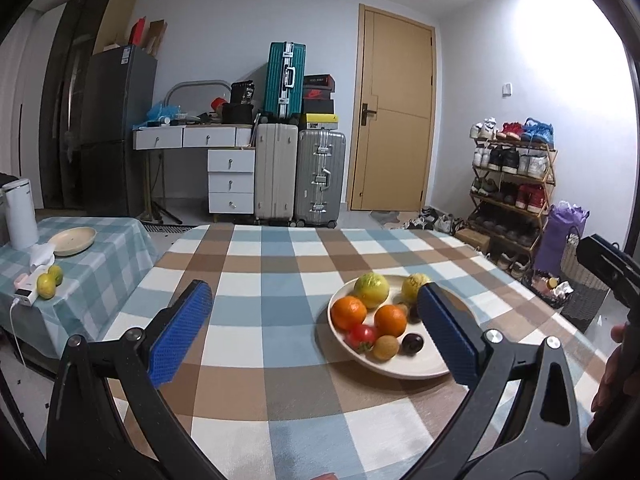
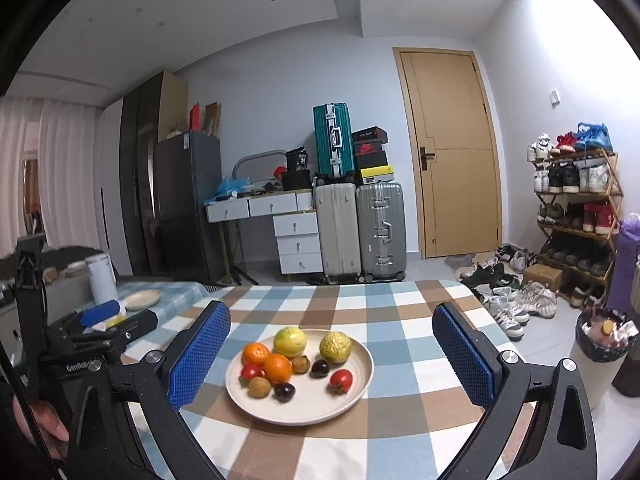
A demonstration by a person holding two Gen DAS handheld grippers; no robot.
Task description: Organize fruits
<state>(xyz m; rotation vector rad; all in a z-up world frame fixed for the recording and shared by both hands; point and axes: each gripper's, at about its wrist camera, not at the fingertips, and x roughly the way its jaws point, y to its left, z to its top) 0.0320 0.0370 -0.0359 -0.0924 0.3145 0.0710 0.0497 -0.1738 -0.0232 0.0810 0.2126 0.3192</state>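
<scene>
Both grippers empty, jaws wide. Left gripper (image 1: 316, 320) hovers over the checkered counter (image 1: 260, 280), its right pad overlapping the plate (image 1: 416, 364) in view. Right gripper (image 2: 332, 344) is centred on the same plate (image 2: 300, 408), which sits between its pads, not touched

Plate load in the right wrist view: 2 oranges (image 2: 277, 367), 2 yellow-green round fruits (image 2: 290, 341), 2 tomatoes (image 2: 341, 381), 2 dark plums (image 2: 284, 391), 2 small brown fruits (image 2: 259, 387). All loose, several touching each other

Second counter to the left with a teal check cloth (image 1: 92, 276): empty beige dish (image 1: 74, 241), white kettle (image 1: 20, 214), 2 green-yellow citrus (image 1: 46, 285) near its front corner, white charger with cable (image 1: 24, 300) just beside them

Left gripper body shows at the left of the right wrist view, between that camera and the side counter, hiding part of it

Background: suitcases (image 1: 320, 178), drawers, fridge, door, shoe rack (image 1: 512, 184), bin (image 2: 600, 340) on the floor right of the counter
</scene>
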